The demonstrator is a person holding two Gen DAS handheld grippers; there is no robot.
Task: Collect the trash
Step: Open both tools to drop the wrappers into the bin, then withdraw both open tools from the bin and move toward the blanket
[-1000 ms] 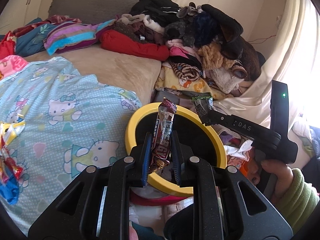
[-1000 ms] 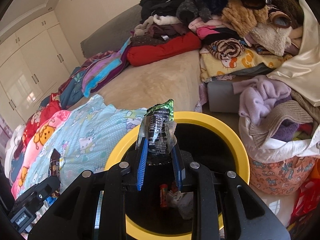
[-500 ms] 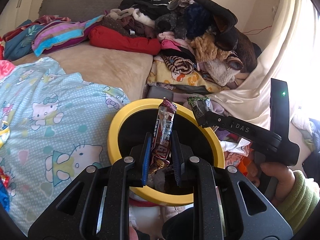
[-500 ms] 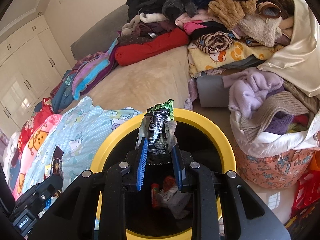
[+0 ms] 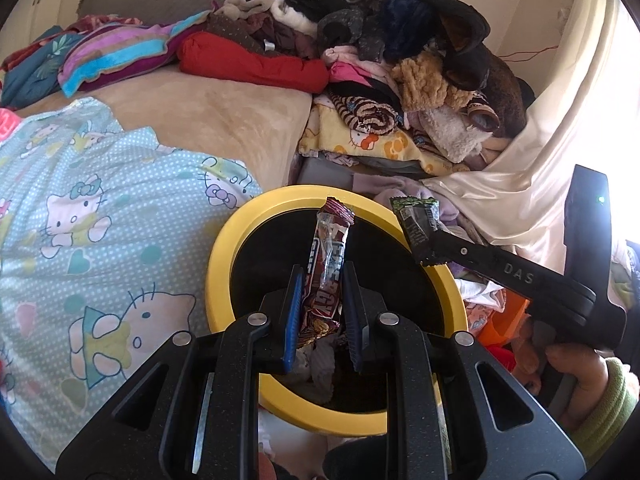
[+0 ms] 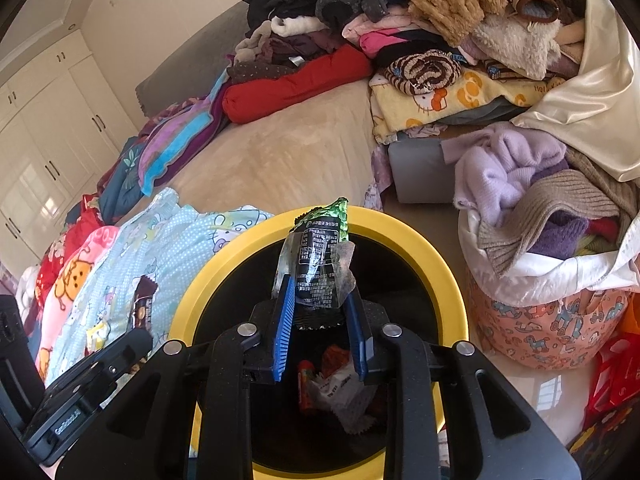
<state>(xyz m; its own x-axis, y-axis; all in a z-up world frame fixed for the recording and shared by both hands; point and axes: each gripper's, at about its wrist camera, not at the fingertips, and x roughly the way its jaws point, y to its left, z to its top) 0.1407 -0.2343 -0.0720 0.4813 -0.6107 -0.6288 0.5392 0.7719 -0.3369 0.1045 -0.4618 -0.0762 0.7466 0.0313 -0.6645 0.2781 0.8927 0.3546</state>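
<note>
A home bedroom: a bed [image 6: 280,160] piled with clothes [image 6: 420,20], and white wardrobe doors [image 6: 52,128] alongside.

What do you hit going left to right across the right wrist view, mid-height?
White wardrobe → Hello Kitty sheet → green-black wrapper in the right gripper, over the yellow-rimmed bin → horse-print laundry basket.
</note>
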